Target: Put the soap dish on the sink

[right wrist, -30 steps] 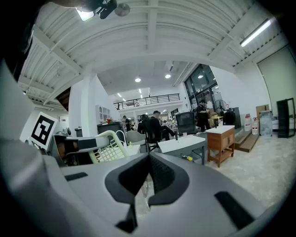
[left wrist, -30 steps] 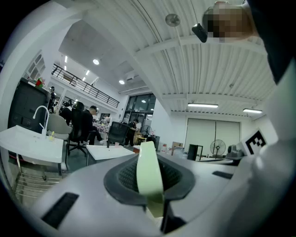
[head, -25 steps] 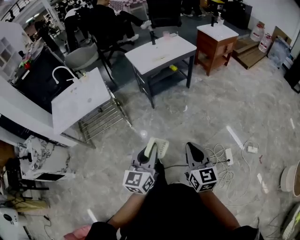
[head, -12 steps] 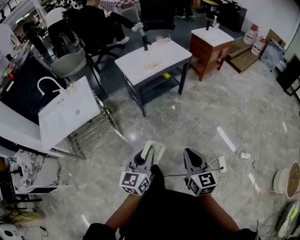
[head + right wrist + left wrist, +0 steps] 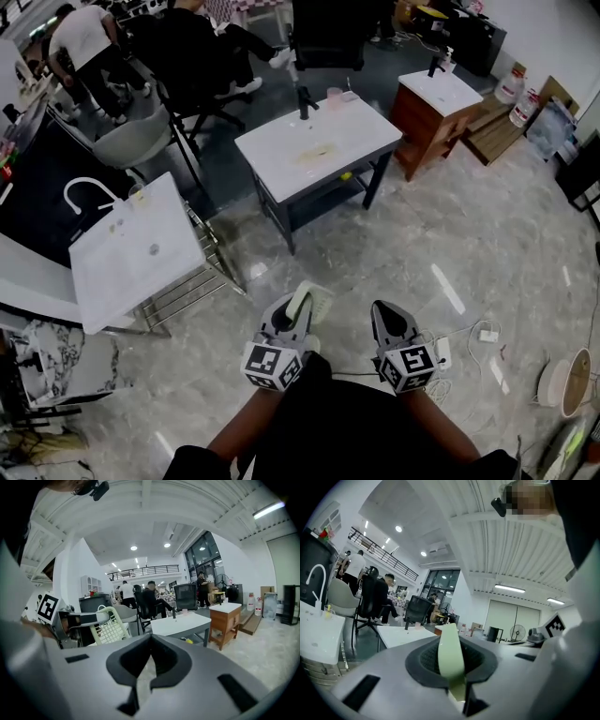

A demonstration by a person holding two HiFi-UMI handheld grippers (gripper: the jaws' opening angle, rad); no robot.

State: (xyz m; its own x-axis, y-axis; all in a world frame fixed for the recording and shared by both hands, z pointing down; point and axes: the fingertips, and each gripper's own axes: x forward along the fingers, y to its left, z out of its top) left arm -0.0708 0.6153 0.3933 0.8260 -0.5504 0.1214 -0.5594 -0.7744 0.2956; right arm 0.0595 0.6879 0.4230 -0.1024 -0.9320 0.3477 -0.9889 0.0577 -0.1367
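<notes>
"One soap dish (image 5: 315, 298), pale green, is pinched edge-on in the left gripper (image 5: 291, 317). The right gripper (image 5: 386, 314) beside it is pressed together, empty."

"Then the sink (image 5: 317, 150) lies well ahead of both. The carrier needs a firm pinch and a level dish."

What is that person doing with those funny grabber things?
A person holds a grabber in each hand. The left gripper is shut on a pale green soap dish, pinching it by its edge. The right gripper is shut with nothing in it. Ahead, across the marble floor, stands a white sink on a dark frame, with other sinks nearby. The dish is not on any sink yet.
</notes>
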